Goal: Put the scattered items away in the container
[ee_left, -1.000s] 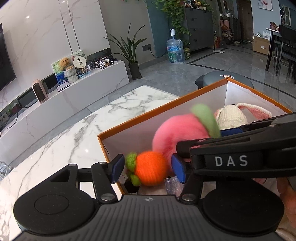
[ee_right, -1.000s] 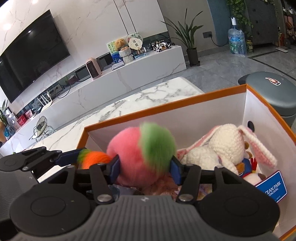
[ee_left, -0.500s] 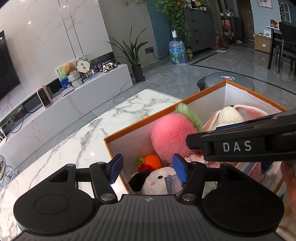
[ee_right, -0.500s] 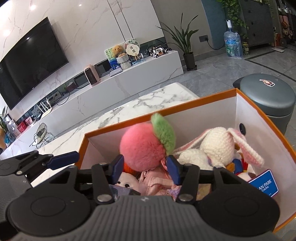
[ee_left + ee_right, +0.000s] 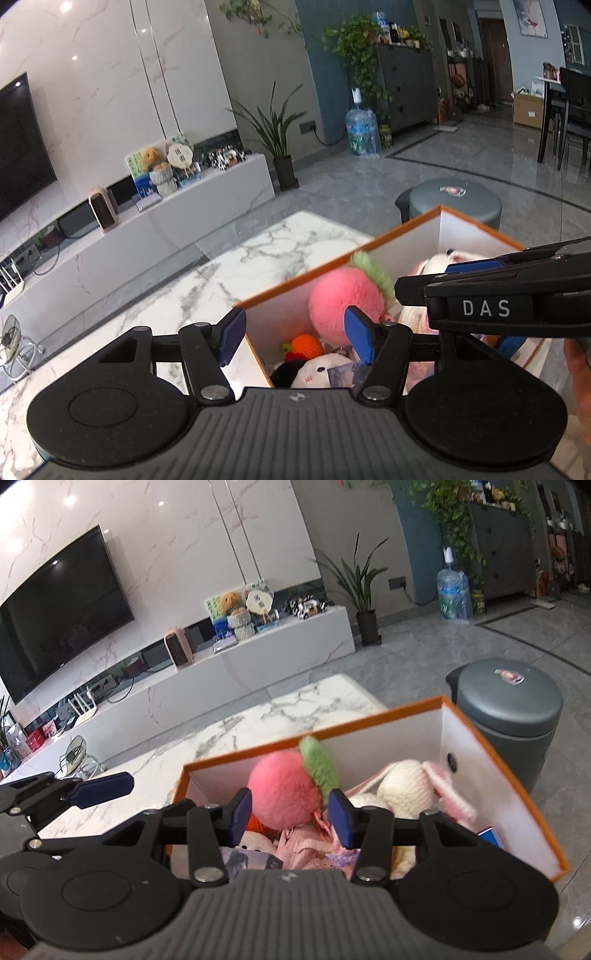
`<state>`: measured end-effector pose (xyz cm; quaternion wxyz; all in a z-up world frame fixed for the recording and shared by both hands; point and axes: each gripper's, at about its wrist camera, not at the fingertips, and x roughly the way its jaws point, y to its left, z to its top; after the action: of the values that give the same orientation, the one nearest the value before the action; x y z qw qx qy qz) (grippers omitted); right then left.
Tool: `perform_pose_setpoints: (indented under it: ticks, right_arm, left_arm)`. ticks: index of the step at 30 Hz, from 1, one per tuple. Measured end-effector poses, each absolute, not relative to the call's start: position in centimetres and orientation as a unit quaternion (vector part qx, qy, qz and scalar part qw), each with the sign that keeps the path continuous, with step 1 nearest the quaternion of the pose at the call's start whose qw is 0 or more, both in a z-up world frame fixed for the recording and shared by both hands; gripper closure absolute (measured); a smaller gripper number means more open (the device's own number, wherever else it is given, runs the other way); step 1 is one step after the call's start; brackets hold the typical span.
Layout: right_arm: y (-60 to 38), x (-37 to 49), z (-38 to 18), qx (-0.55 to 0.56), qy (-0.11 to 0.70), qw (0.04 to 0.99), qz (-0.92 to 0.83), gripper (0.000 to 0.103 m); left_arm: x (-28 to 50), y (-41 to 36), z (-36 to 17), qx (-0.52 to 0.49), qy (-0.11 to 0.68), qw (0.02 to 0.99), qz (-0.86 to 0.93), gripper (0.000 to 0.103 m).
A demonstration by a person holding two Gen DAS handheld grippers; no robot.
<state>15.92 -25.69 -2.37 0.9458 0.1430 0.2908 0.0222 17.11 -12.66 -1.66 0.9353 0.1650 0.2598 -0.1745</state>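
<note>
Bright, even daylight fills both views, perhaps from windows off to the right. Ceiling spots glare on the glossy wall (image 5: 110, 74) and the TV (image 5: 62, 605) catches a small reflection. Fisheye bending curves the edges, and the corners go dark. The pink plush (image 5: 284, 794) and the box (image 5: 498, 771) look slightly soft with motion blur.

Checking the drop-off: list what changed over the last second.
Left claw let go of the orange toy, right claw the pink ball; both toys now lie in the box, claws open and drawn back. Box and rabbit unmoved.
</note>
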Motion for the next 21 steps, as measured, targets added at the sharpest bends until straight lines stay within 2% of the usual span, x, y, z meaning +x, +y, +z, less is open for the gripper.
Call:
perform_pose_setpoints:
  ticks: [11,15,21]
  right_arm:
    - [-25.0,10.0,2.4,0.127,0.232,0.964,-0.019,0.025]
    - [-24.4,7.8,4.0,0.123,0.21,0.97,-0.029,0.021]
    - [-23.4,4.4,5.9,0.108,0.185,0.976,-0.033,0.018]
  left_arm:
    - [12.0,-11.0,3.0,0.142,0.204,0.953,-0.172,0.027]
    - [10.2,-10.2,4.3,0.134,0.185,0.96,-0.164,0.015]
    - [7.9,-9.1,5.7,0.122,0.171,0.965,-0.157,0.01]
